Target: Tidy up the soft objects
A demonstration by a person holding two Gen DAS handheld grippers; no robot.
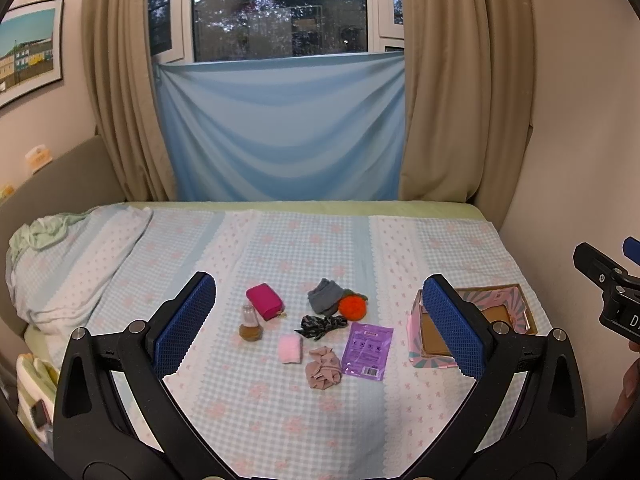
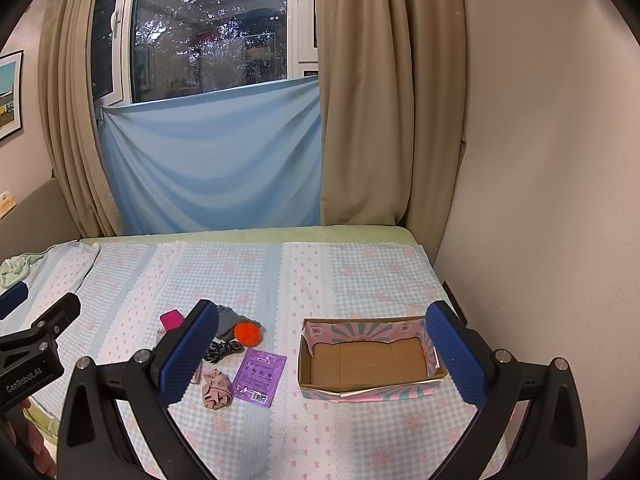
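Ahead of the wide-open, empty left gripper (image 1: 318, 322) and right gripper (image 2: 322, 354), the small amber glass bottle (image 1: 250, 324) stood among soft items and risked being grabbed for the open cardboard box (image 2: 366, 364).

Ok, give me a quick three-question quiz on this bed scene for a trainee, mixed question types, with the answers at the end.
1. True or false: the cardboard box already holds a soft object.
2. Multiple choice: what lies directly beside the purple packet, on its left in the left wrist view? A) pink pouch B) beige scrunchie C) glass bottle
3. Fill in: the left gripper and right gripper both have their jaws ____.

Key:
1. False; only its bare brown floor shows.
2. B, the beige scrunchie.
3. Open, holding nothing.
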